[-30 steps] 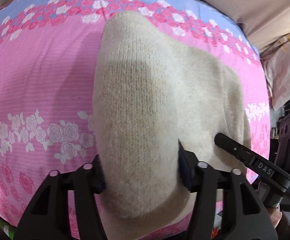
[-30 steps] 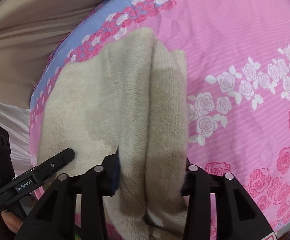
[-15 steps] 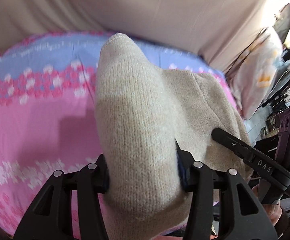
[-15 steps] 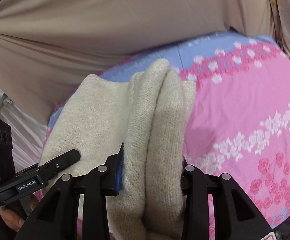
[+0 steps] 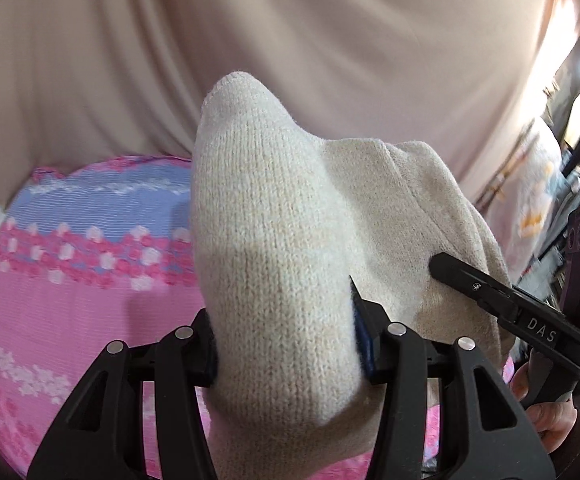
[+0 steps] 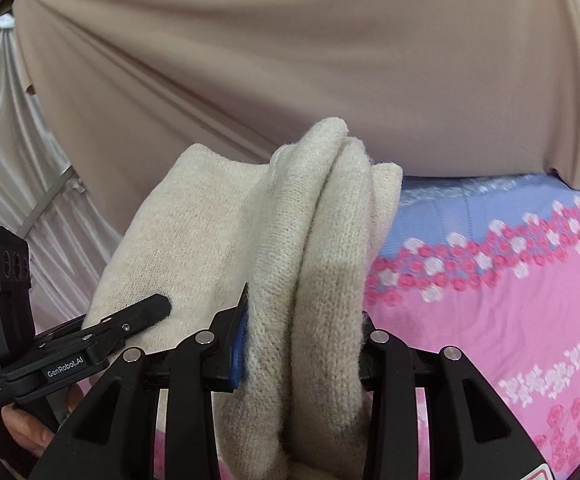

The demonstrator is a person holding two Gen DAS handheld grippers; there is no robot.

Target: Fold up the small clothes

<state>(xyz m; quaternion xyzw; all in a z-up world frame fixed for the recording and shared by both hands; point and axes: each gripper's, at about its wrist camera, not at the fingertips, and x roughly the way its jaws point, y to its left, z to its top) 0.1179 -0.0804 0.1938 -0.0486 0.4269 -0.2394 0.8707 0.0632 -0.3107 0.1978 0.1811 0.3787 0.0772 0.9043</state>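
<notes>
Left gripper [image 5: 285, 344]: I pinch one end of the sweater [image 5: 273, 240].
Right gripper [image 6: 302, 352]: I pinch the other end.
Sweater: it stretches sideways between both, above the bed [image 6: 490, 300].

my left gripper [image 5: 285, 344] is all matte black plastic, two chunky triangular arms with cutouts and four shiny silver pivot pins across the top. blue pads line the inside of the fingers [image 5: 360, 330]. the right gripper [image 6: 304, 350] is the same build, same silver pins, with a ribbed blue pad on one side. one long black finger says "das" in white, the other unit's side reads "genrobot.ai". there's also a black block with three round lenses.
</notes>
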